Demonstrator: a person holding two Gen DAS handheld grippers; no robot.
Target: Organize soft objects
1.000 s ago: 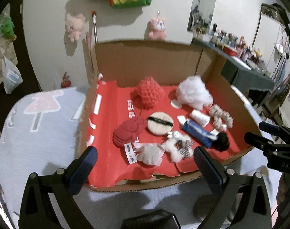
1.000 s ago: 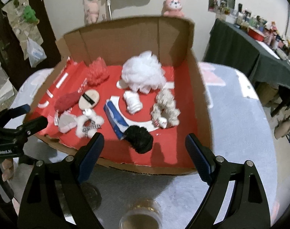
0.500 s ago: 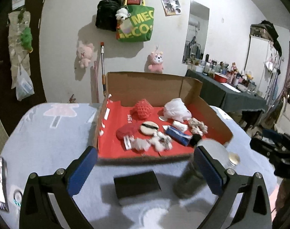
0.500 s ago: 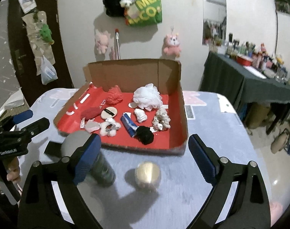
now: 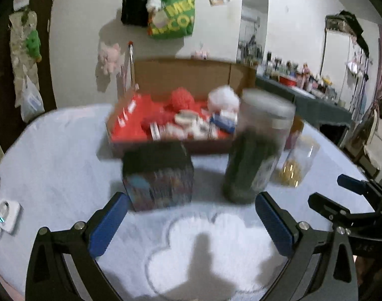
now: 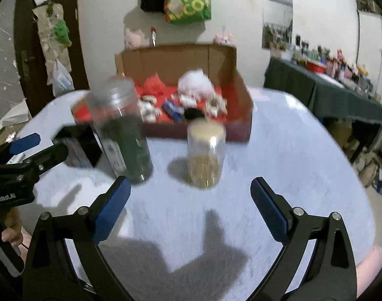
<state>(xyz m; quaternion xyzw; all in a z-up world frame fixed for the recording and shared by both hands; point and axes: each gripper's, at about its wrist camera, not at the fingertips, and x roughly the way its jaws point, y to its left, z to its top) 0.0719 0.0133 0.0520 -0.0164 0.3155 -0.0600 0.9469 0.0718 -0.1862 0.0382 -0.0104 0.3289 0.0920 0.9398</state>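
Both tongs stand spread wide and hold nothing: the left tongs (image 5: pixel 189 222) hover low over the pale blue cloth of the counter (image 5: pixel 52 155), and the right tongs (image 6: pixel 189 207) do the same a little to the right, each visible at the edge of the other's view. The soft objects lie well ahead of both, in the cardboard box (image 6: pixel 243 115) with the red lining at the far side of the counter: a red mesh puff (image 5: pixel 182 97), a white puff (image 6: pixel 194 85), a dark red pad (image 5: pixel 154 120), a black fluffy piece (image 6: pixel 193 113) and several smaller things too blurred to name. Between the tongs and the box stand three hard things: a dark printed box (image 5: pixel 158 175) straight ahead of the left tongs, a tall clear jar with dark contents (image 5: pixel 257 145) off its right finger, and a short jar with golden contents (image 6: pixel 206 150) straight ahead of the right tongs. The box's long axis runs left to right across both views, so neither side is clearly nearer overall; the red pieces lie toward the left tongs, the white puff and black piece toward the right. Any reach into the box probably has to pass over or around the jars, and the tall one looks easy to tip.
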